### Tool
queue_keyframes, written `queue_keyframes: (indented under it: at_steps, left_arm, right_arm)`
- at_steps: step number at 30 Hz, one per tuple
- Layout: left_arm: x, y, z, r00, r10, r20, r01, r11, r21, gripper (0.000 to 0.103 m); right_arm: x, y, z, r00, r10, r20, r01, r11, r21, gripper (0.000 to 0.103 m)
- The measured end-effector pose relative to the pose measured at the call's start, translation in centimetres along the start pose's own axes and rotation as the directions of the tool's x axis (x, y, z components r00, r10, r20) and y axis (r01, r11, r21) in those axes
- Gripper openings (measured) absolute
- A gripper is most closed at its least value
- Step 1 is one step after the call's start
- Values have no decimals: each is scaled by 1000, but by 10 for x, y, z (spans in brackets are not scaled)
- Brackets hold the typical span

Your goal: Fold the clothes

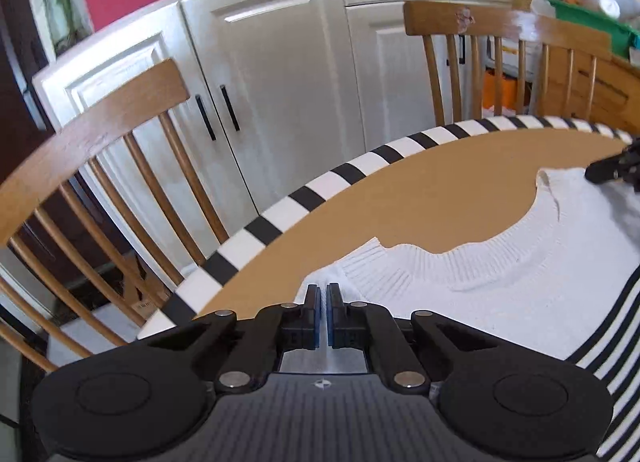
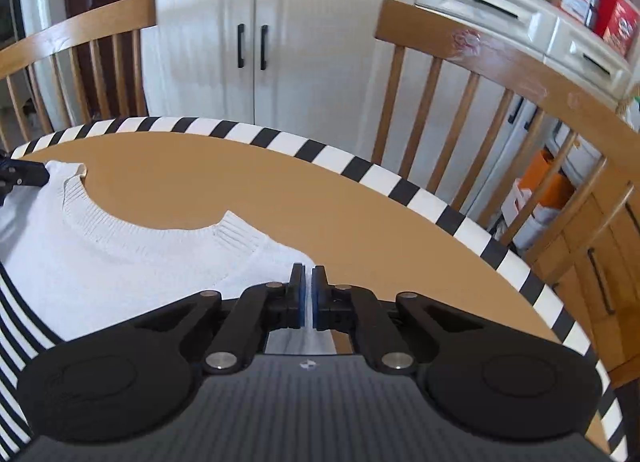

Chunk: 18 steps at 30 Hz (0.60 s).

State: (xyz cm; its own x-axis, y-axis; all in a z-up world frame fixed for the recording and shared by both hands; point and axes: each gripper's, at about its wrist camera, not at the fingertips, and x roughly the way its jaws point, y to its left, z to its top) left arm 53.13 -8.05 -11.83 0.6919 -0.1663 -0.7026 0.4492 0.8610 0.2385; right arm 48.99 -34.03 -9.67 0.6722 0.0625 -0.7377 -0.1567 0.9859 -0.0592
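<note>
White sweater [image 1: 500,302] flat on the table [image 1: 420,190], collar toward the far edge; left gripper [image 1: 323,298] and right gripper [image 2: 307,278] each pinch a shoulder corner, fingers pressed together on cloth; lift both evenly, keeping the shoulder line taut

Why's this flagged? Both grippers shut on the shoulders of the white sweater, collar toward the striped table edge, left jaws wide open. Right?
Not quite: the left gripper is shut on the sweater too, as the left wrist view shows. The rest holds.
</note>
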Motion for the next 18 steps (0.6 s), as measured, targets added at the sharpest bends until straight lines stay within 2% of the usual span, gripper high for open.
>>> queue_keyframes:
  at_steps: [1, 2, 3, 4, 6, 8, 10, 12, 15, 18]
  left_arm:
    - [0, -1, 1, 1000, 6, -6, -6, 1000, 13, 5]
    - [-2, 0, 1, 1000, 6, -15, -6, 1000, 11, 15]
    - [-9, 4, -1, 1000, -2, -17, 1, 1000, -11, 27]
    - [-21, 10, -4, 1000, -16, -1, 16, 999, -43, 32]
    - [-57, 31, -20, 997, -41, 64, 46, 995, -83, 47]
    - [-95, 51, -50, 996, -26, 84, 33, 996, -81, 57]
    - [-120, 67, -84, 999, 17, 31, -15, 999, -50, 56]
    - [-143, 80, -118, 997, 63, -47, -65, 997, -46, 56]
    - [-158, 95, -156, 988, 54, -145, -74, 988, -133, 56]
    - [-166, 97, -178, 981, 51, -186, -86, 979, -183, 56]
  right_arm:
    - [0, -1, -1, 1000, -5, 1, 5, 1000, 7, 12]
    - [-1, -3, 0, 1000, -3, -6, 3, 1000, 16, 18]
    - [-8, -8, 1, 1000, 8, -4, -8, 999, 34, 32]
    - [-17, -14, 2, 1000, 21, 5, -21, 998, 57, 38]
    - [-50, -35, -5, 997, 56, 53, -59, 996, 69, 38]
    - [-83, -61, -19, 995, 72, 69, -75, 996, 50, 38]
    - [-106, -91, -42, 998, 57, 21, -58, 997, 48, 39]
    - [-118, -118, -69, 996, 74, -54, -68, 992, 106, 38]
    - [-129, -135, -104, 988, 80, -129, -57, 983, 177, 37]
    - [-131, -136, -127, 980, 83, -181, -42, 975, 216, 36]
